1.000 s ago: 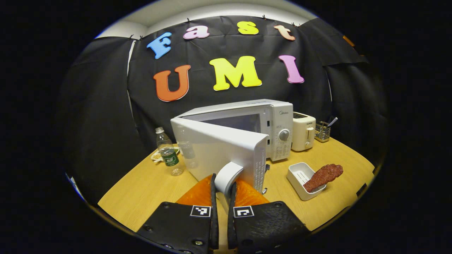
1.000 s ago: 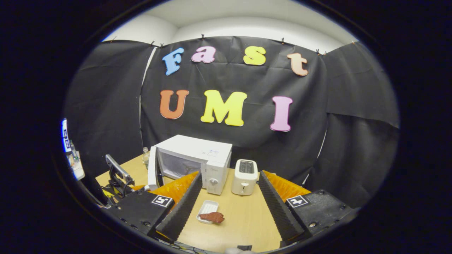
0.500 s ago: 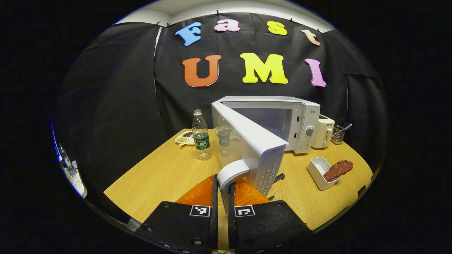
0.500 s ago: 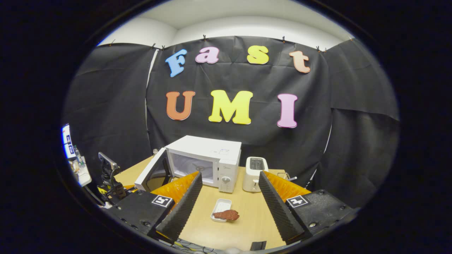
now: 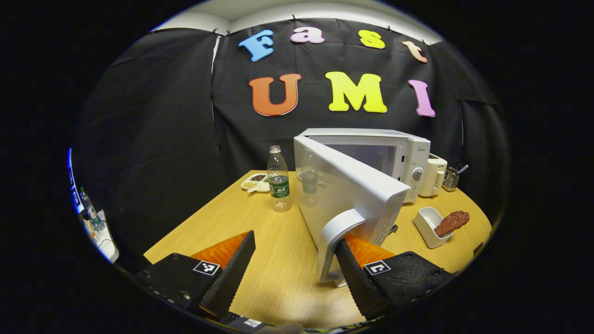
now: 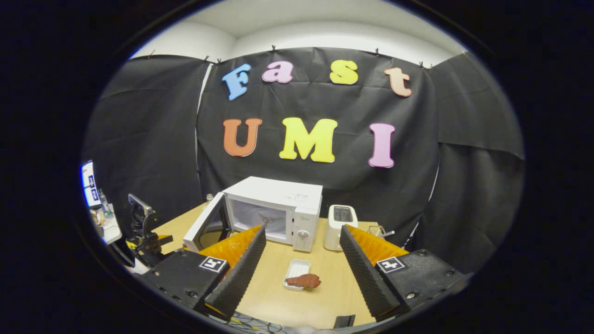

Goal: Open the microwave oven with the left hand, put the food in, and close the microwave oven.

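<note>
The white microwave (image 5: pixel 399 150) stands at the back of the wooden table (image 5: pixel 260 232) with its door (image 5: pixel 352 190) swung wide open. My left gripper (image 5: pixel 294 239) is open; the door's handle (image 5: pixel 336 232) stands just beside its right finger (image 5: pixel 352 273), with nothing between the fingers. The food, a brown piece (image 5: pixel 452 221), lies across a small white tray (image 5: pixel 427 222) to the right. In the right gripper view the microwave (image 6: pixel 283 204) shows its lit cavity, and the food (image 6: pixel 304 280) and tray (image 6: pixel 297 268) lie below my open right gripper (image 6: pixel 301 232), which hovers above the table.
A water bottle (image 5: pixel 280 185) and a small dish of snacks (image 5: pixel 256 182) stand left of the door. A white toaster (image 5: pixel 436 176) and a wire rack (image 5: pixel 450 178) sit right of the microwave. The toaster (image 6: pixel 342 220) is close behind the tray.
My left gripper has opened and let go of the door handle. The door has swung wider open. The right gripper has stayed open and drifted slightly.
</note>
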Motion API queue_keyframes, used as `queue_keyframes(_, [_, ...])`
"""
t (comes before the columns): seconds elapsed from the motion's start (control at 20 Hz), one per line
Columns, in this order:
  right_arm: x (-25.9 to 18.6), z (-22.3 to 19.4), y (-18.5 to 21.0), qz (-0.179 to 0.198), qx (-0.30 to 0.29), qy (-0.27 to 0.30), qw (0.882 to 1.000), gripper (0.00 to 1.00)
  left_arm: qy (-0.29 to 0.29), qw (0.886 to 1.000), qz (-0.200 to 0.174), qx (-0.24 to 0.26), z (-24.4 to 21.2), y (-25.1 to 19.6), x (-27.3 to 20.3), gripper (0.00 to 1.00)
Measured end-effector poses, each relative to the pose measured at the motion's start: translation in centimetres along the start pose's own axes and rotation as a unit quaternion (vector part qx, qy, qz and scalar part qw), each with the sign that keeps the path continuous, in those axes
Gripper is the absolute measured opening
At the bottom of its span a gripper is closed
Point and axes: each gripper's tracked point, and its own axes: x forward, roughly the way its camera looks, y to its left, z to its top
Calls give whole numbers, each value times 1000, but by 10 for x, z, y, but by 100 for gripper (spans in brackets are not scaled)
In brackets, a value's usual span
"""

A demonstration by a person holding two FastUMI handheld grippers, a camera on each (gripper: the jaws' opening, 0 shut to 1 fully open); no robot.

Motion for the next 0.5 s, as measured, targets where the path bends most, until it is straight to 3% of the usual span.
queue_keyframes(0.1, [1,-3,2,2,1,2,1000,100,3,1000,-2,-1,0,4,-2,97])
queue_keyframes(0.5, [7,-8,22,17,2,8,1000,100,6,1000,8,8,-6,44,-19,96])
